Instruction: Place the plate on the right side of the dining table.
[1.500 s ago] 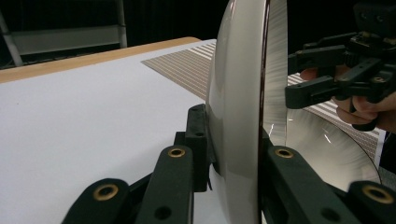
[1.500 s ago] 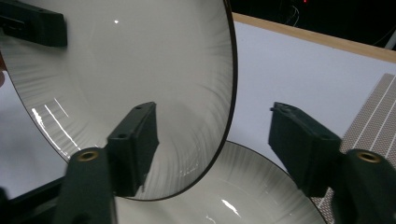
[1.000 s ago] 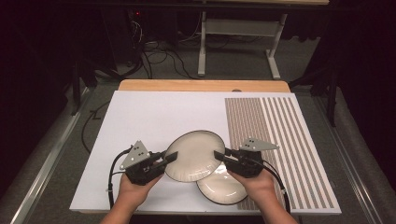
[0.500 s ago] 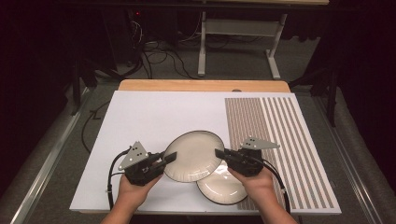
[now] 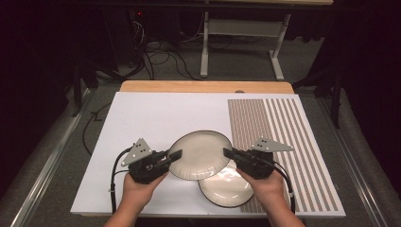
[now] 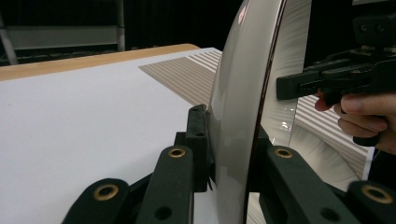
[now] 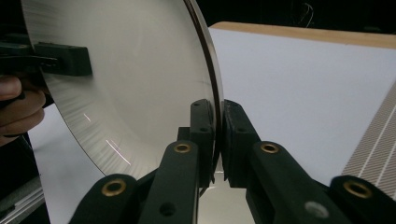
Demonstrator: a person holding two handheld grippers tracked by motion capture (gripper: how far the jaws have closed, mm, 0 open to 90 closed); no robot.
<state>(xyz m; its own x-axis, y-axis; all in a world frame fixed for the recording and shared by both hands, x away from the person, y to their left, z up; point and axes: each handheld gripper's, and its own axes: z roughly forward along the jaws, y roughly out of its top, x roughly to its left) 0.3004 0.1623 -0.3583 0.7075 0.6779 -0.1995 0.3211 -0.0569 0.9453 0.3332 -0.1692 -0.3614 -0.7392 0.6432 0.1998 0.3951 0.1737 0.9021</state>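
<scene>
The upper plate (image 5: 201, 155) sits just below the centre of the high view, lifted off the white table (image 5: 156, 118) and tilted a little, its pale glazed face up and its thin dark rim running all round. I hold it from both sides. My left gripper (image 5: 174, 156) is clamped on its left edge; in the left gripper view the upper plate (image 6: 243, 93) stands edge-on up the middle of the frame, with one of my black jaws pressed to its pale outer side and the other against its inner side. My right gripper (image 5: 229, 153) is clamped on the opposite edge; in the right gripper view my two jaws close tight on the dark rim near the centre of the frame, and the plate's face (image 7: 130, 79) spreads across the upper left.

Under it, toward the lower right of the high view, the lower plate (image 5: 229, 189) lies flat on the table, partly covered by the one I hold. I cannot tell whether the two touch.

My left hand (image 5: 139, 189) and right hand (image 5: 267, 187) come in from the bottom edge of the high view, each wrapped round its gripper. A brown striped mat (image 5: 288, 142) covers the right part of the table, and a wooden strip (image 5: 203, 86) runs along the far edge. Beyond it, at the top of the frame, cables (image 5: 161, 52) lie on grey floor beside a metal stand (image 5: 241, 28).
</scene>
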